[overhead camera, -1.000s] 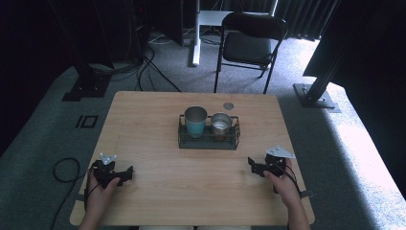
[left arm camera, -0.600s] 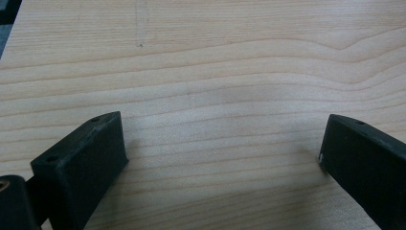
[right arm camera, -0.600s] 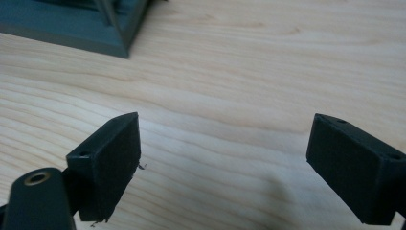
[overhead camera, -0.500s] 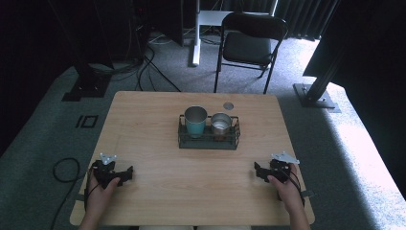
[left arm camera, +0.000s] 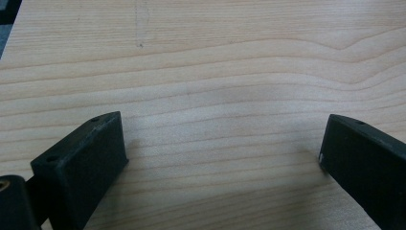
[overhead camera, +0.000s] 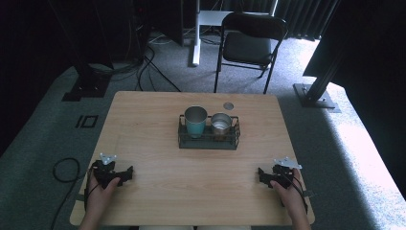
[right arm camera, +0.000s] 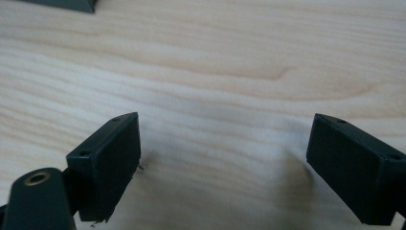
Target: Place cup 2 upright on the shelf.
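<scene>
both grippers lying spread, empty, well short of rack; teal cup, steel cup standing inside.

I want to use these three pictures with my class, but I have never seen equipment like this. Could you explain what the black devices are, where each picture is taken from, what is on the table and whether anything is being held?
A person sits at a wooden table and holds a hand tool in each hand: the left gripper and the right gripper. Each has two black jaws. The wide picture comes from a camera above the table. The two close-ups come from cameras riding on the grippers, looking along their jaws at bare wood. In the middle of the table stands a wire rack with a teal cup and a smaller metal cup in it. A small round disc lies behind it. Both pairs of jaws stand wide apart; nothing is held.
</scene>
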